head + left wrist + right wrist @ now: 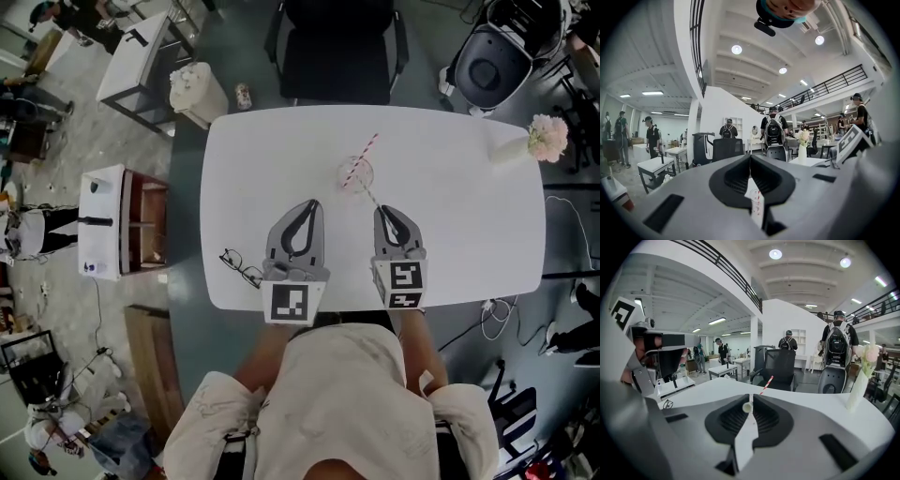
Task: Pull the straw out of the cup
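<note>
Pull needed to follow the line of the pale straw (747, 406), slow, w/o tipping the cup (356, 174) (nothing steadied it). Right claw (749, 401) was nearly shut, pinching that straw's near end; far end lay at the cup. Left claw (312, 202) was closed & empty. Striped straw (367, 150) leaned in the cup.
</note>
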